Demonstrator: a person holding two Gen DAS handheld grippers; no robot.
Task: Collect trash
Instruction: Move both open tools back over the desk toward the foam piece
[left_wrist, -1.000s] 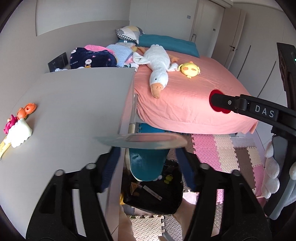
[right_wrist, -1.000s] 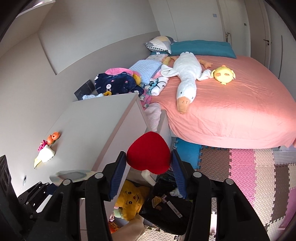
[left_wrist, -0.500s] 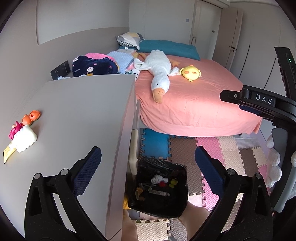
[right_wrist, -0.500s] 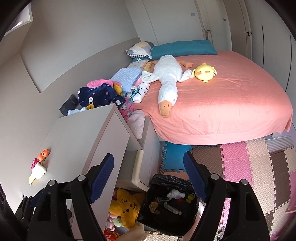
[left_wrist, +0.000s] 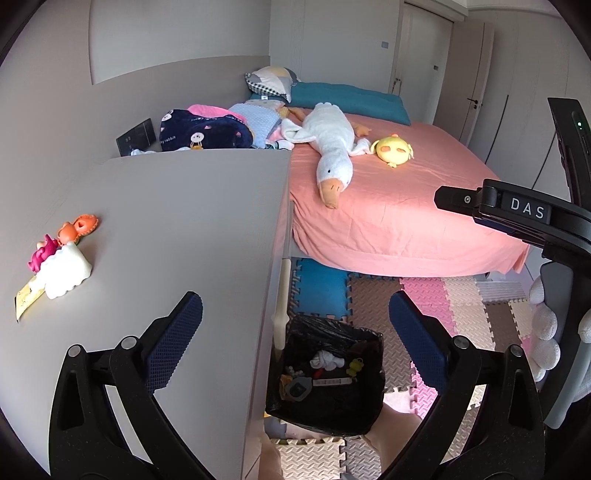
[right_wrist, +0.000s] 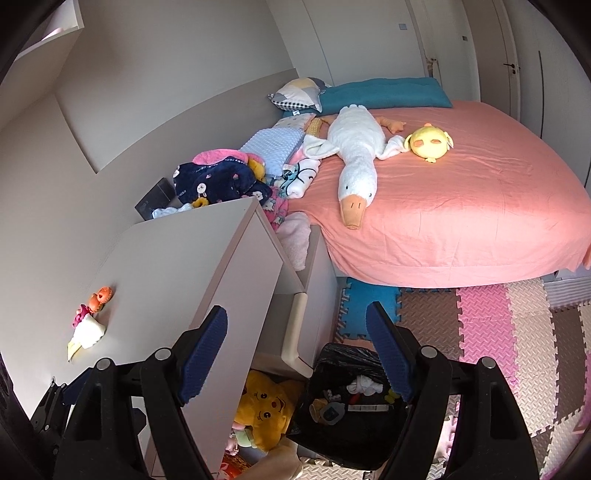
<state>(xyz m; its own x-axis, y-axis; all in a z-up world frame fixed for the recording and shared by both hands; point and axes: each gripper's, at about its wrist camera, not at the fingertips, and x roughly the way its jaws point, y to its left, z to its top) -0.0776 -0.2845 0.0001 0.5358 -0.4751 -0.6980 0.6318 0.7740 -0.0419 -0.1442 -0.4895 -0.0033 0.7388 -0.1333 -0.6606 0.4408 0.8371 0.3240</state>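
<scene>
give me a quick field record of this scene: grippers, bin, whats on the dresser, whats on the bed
left gripper: open, holding nothing, above the dresser edge and bin
right gripper: open, holding nothing, above the bin
trash bin: black bag liner, on the foam floor mat beside the dresser, holds a white crumpled piece, a small yellow item and other bits
dresser: grey top, small toys near its left edge
bed: pink sheet, white goose plush, yellow plush, teal pillow
floor: coloured foam mat tiles
</scene>
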